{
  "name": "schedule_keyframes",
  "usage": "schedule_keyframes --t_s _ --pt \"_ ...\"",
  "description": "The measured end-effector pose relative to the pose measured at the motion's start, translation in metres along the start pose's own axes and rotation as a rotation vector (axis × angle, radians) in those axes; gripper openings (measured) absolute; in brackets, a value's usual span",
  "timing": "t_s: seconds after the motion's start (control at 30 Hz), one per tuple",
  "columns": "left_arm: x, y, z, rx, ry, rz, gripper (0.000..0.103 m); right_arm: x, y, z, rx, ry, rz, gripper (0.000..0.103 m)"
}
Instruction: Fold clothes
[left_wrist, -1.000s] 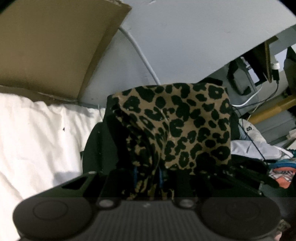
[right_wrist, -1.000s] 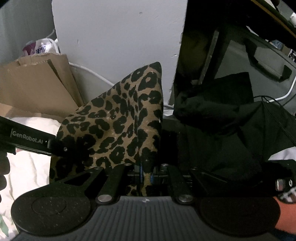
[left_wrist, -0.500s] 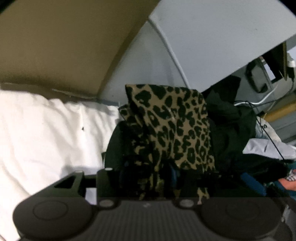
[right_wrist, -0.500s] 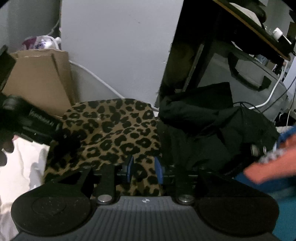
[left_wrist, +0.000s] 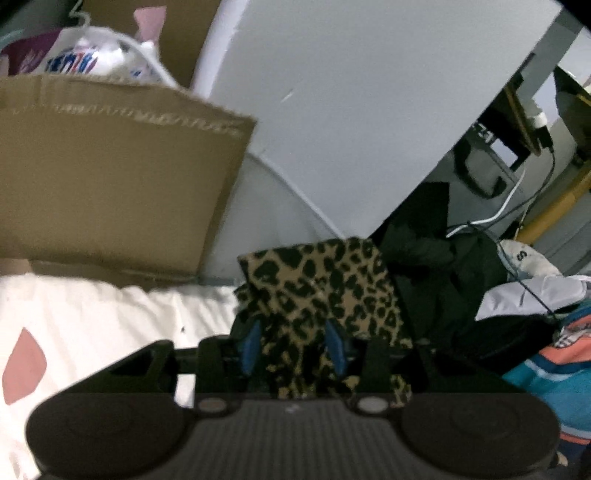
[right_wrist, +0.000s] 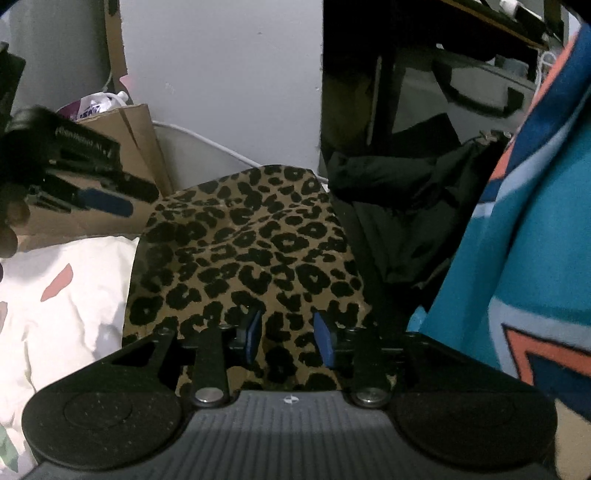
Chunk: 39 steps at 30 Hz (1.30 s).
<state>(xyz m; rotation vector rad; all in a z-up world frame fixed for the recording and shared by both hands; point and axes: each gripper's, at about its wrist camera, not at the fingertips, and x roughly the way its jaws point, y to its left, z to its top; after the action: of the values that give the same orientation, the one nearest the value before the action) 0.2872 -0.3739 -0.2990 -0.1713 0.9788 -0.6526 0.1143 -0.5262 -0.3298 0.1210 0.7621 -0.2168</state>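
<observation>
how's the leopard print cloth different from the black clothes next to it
The leopard print cloth is tan with black spots; the black clothes are plain and dark. The leopard print cloth lies fairly flat in front, beside the white bedding; the black clothes are heaped behind it to the right. Both are soft fabric.

Both views are dim and indoor-lit, with soft light falling from above and from the left; the white bedding (left_wrist: 92, 317) is the brightest area and nearly washes out; the black clothes (right_wrist: 399, 206) sink into shadow without detail; the left wrist view is smeared by motion blur, worst on the cardboard (left_wrist: 110, 184); fisheye bending curves the wall (left_wrist: 351, 92) edges, and the corners darken.
</observation>
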Motion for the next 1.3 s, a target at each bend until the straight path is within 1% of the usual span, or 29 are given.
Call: schedule_keyframes --t_s 0.1,0.27,0.37,0.43,0.5,0.57,0.6,0.73,0.83,0.97,1.03,1.13,1.3 --pt "0.004 -0.014 -0.002 0.036 0.003 -0.024 0.041 0.003 0.001 0.003 0.016 -0.01 0.006 0.038" --pt "0.019 -0.033 -0.013 0.095 0.051 -0.074 0.041 0.012 0.002 0.009 0.047 -0.013 0.018 0.038" --pt "0.034 -0.028 -0.022 0.106 0.085 -0.038 0.037 0.021 0.003 0.001 0.058 0.01 0.024 0.038" --pt "0.04 -0.025 -0.026 0.117 0.092 -0.023 0.03 0.028 0.003 -0.005 0.066 0.027 0.027 0.038" --pt "0.045 -0.022 -0.028 0.13 0.099 -0.012 0.028 0.031 0.0 -0.011 0.076 0.04 0.029 0.038" --pt "0.049 -0.022 -0.026 0.145 0.105 0.005 0.022 0.031 -0.006 -0.019 0.093 0.048 0.026 0.038" --pt "0.05 -0.021 -0.025 0.152 0.106 0.018 0.014 0.03 -0.01 -0.023 0.104 0.054 0.023 0.038" --pt "0.051 -0.015 -0.023 0.161 0.116 0.029 0.003 0.025 -0.018 -0.04 0.118 0.068 0.02 0.038" --pt "0.049 -0.013 -0.026 0.197 0.121 0.048 0.003 0.02 -0.021 -0.05 0.122 0.075 0.026 0.038" --pt "0.041 -0.02 -0.028 0.274 0.123 0.097 0.003 0.012 -0.026 -0.062 0.133 0.08 0.028 0.038" --pt "0.033 -0.022 -0.028 0.31 0.12 0.102 0.006 0.006 -0.028 -0.066 0.131 0.086 0.028 0.038" --pt "0.022 -0.022 -0.029 0.326 0.129 0.082 0.01 -0.006 -0.027 -0.071 0.117 0.089 0.018 0.038" --pt "0.006 -0.029 -0.03 0.314 0.111 0.03 0.015 -0.028 -0.025 -0.073 0.131 0.048 0.014 0.038"
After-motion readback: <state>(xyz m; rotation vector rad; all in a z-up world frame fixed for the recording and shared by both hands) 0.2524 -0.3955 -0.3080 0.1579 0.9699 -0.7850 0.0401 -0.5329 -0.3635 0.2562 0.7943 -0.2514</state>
